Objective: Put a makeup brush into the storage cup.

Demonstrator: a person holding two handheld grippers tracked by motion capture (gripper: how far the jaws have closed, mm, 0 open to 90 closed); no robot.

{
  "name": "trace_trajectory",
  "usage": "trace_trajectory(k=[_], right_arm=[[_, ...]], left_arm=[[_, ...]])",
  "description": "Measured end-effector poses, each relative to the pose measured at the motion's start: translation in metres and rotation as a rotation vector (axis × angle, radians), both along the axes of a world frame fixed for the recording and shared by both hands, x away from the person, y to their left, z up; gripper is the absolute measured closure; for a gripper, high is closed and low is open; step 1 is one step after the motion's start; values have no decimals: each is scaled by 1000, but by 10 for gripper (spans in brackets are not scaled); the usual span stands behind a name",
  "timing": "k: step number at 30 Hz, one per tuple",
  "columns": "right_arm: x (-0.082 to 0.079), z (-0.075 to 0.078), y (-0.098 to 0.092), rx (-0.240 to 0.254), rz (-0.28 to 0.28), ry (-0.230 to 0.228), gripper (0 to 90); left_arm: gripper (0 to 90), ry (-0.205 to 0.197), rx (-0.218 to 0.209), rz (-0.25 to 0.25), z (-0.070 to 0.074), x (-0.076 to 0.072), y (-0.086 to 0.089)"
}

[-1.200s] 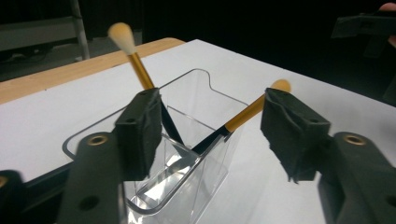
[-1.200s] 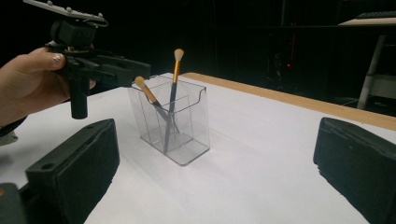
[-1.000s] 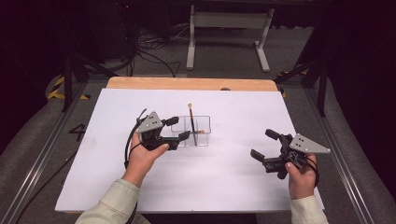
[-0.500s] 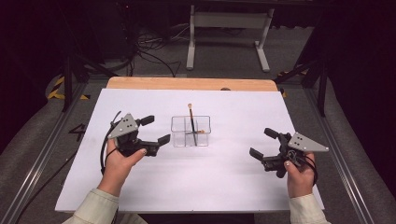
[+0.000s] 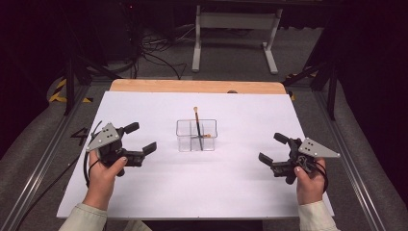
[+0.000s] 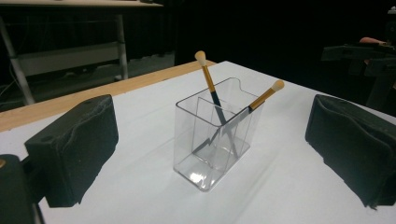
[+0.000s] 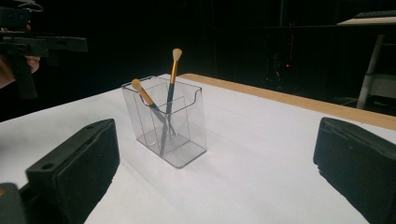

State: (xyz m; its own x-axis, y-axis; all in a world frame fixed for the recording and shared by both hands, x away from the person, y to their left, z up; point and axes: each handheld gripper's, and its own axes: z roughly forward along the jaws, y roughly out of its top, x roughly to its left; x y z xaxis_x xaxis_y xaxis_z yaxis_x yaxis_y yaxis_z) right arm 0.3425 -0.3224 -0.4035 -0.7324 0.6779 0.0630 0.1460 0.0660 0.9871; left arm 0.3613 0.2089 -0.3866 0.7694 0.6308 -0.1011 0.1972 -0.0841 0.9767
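A clear plastic holder (image 5: 184,136) with a middle divider stands at the centre of the white table. Two gold-handled brushes are in it: one (image 5: 197,119) leans upright, the other (image 5: 206,136) leans lower towards the right. My left gripper (image 5: 143,137) hovers left of the holder, well apart from it. Its jaws have just been opening and are open, with nothing between the pads (image 6: 74,144). My right gripper (image 5: 270,147) is held right of the holder, open and empty. Both gripper views look at the holder (image 6: 205,161) (image 7: 184,140) from a distance.
The white sheet (image 5: 202,187) covers the table, with a wooden strip (image 5: 192,86) along the far edge. Metal rails (image 5: 43,159) run along both sides. Beyond the table stand a grey frame (image 5: 235,21) and floor cables (image 5: 154,57).
My left gripper has drawn away from the holder towards the left and its jaws have widened. The right hand and both brushes have stayed put.
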Motion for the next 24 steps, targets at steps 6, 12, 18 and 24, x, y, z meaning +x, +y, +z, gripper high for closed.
trace_trajectory(k=[6, 12, 18, 24], right_arm=[[-2, -2, -3, 4, -14, -5, 8], [-4, -6, -6, 14, -26, -6, 8], [-4, -11, -8, 23, -31, -5, 8], [-3, -16, -10, 15, -35, 6, 9]], left_arm=[[24, -15, 2, 24, -8, -6, 16], [15, -11, -7, 43, -19, -8, 32], [14, -4, 12, 51, -31, -11, 44], [13, -9, 18, 68, -40, -13, 56]])
